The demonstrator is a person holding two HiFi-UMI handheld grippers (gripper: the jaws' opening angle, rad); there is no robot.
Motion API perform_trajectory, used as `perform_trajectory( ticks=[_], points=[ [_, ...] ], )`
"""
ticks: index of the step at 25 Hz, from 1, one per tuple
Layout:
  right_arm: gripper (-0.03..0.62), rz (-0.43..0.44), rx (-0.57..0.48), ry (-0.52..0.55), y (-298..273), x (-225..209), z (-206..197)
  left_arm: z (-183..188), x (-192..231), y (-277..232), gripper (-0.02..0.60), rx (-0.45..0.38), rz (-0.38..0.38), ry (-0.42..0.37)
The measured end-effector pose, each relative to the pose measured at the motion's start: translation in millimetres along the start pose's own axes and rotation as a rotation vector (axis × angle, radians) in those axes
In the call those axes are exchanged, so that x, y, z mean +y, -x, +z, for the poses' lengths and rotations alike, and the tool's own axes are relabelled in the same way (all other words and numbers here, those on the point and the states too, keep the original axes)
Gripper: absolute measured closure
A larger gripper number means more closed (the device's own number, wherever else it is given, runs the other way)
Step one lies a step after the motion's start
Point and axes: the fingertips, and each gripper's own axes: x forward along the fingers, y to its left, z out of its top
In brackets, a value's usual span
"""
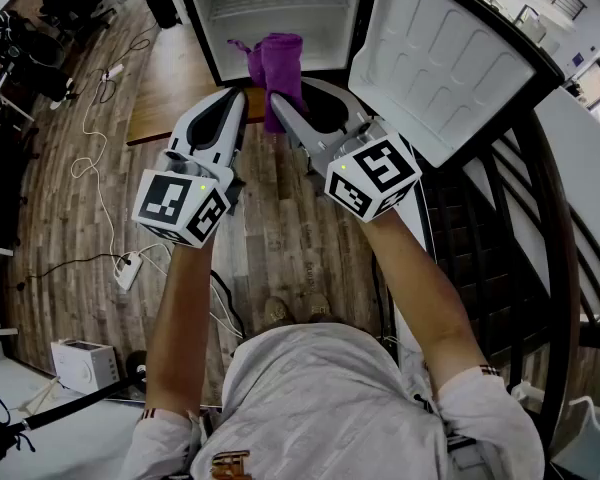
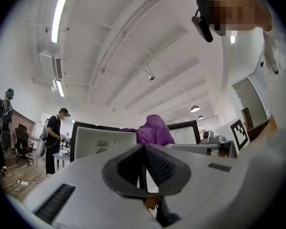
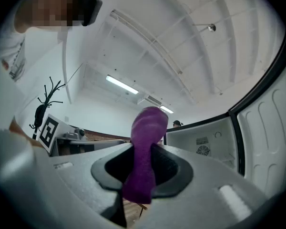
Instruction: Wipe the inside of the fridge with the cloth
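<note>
Right gripper view: right gripper (image 3: pixel 148 149) clamps purple cloth (image 3: pixel 148 123). Left gripper view: left gripper (image 2: pixel 144 148) closed, empty. Head view, top centre: cloth at open fridge's (image 1: pixel 280 8) mouth.

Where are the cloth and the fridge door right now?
cloth (image 1: pixel 283 63), head view, middle of the purple fold.
fridge door (image 1: pixel 435 63), head view, white inner liner.

Head camera: we look steeply down past our own arms (image 1: pixel 185 298) onto left gripper (image 1: pixel 237 98), right gripper (image 1: pixel 278 103) and wooden floor (image 1: pixel 270 238); open fridge (image 1: pixel 270 13) at frame top. Left gripper camera: we sit close behind jaws, tilted upward, ceiling (image 2: pixel 133 42) filling most of view. Right gripper camera: same closeness, same upward tilt. All three views share purple cloth (image 1: pixel 280 63) and fridge.
</note>
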Motion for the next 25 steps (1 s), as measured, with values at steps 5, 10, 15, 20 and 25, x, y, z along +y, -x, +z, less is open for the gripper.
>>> perform_trajectory(
  ticks=[5,10,15,20,25],
  points=[
    [0.491,0.001,-0.002,0.005,0.9,2.5,2.2,1.5,-1.3,1.6,0.581,-0.002,-0.001,-0.003],
    [0.49,0.008,0.004,0.005,1.4,6.2,-2.3,0.2,0.3,2.7,0.581,-0.001,0.002,0.001],
    [0.49,0.01,0.007,0.014,2.7,5.9,-1.0,0.0,-0.3,-1.3,0.581,-0.007,0.004,0.007],
    [0.49,0.01,0.01,0.014,5.7,-2.4,3.3,0.6,-2.8,-9.7,0.581,-0.01,0.013,0.0],
    [0.49,0.023,0.007,0.013,11.8,-15.5,6.0,-0.5,-7.6,-21.7,0.581,-0.012,0.038,-0.017]
  ],
)
